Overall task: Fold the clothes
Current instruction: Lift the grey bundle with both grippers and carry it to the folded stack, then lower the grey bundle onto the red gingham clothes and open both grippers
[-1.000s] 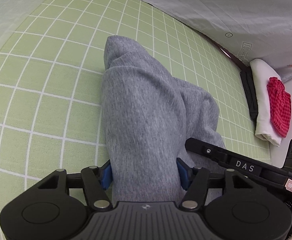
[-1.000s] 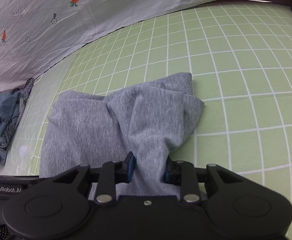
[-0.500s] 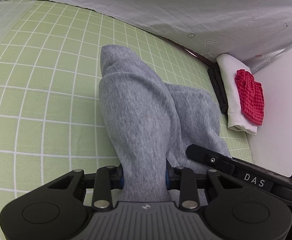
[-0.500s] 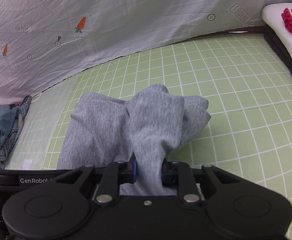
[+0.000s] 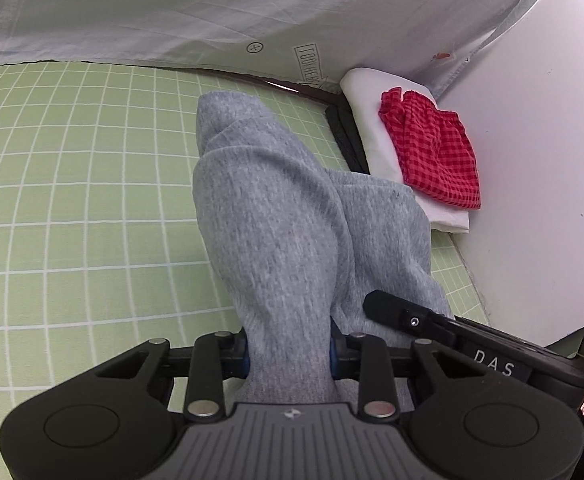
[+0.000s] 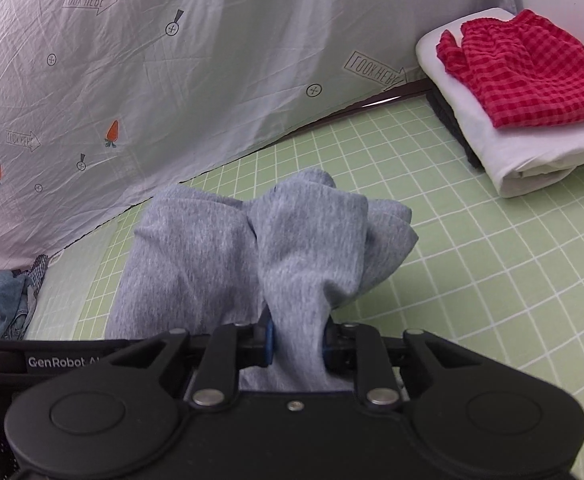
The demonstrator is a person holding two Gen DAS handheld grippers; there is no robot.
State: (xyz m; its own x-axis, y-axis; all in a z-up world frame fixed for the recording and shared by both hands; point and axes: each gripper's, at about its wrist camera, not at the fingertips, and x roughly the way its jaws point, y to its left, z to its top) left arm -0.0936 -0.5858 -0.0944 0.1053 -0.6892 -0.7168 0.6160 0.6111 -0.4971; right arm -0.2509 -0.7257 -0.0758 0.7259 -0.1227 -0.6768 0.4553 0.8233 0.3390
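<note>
1. Since the frame a second back, both grippers have risen and tipped up: the printed backdrop sheet [image 6: 140, 80] fills far more of each view, and the stack at the far corner, hardly seen before from the right wrist, now shows plainly.
2. Left gripper [image 5: 290, 350] has drawn its jaws inward since then and is now clamped tight on a bunched fold of the grey sweatshirt [image 5: 288, 216]; the right gripper [image 6: 296, 340] pinches another fold of the same garment.
3. That sweatshirt hangs from both grips, its far end draped on the green grid mat [image 5: 72, 184], close to the backdrop.
4. To fold well, I judge the two grips should travel level and together, keeping the held edge taut, then lay it squarely over the resting part before letting go.
5. Red checked cloth [image 6: 527, 72] lies on folded white fabric [image 6: 523, 148], beside the mat; blue denim [image 6: 16, 300] is heaped at the left edge.
</note>
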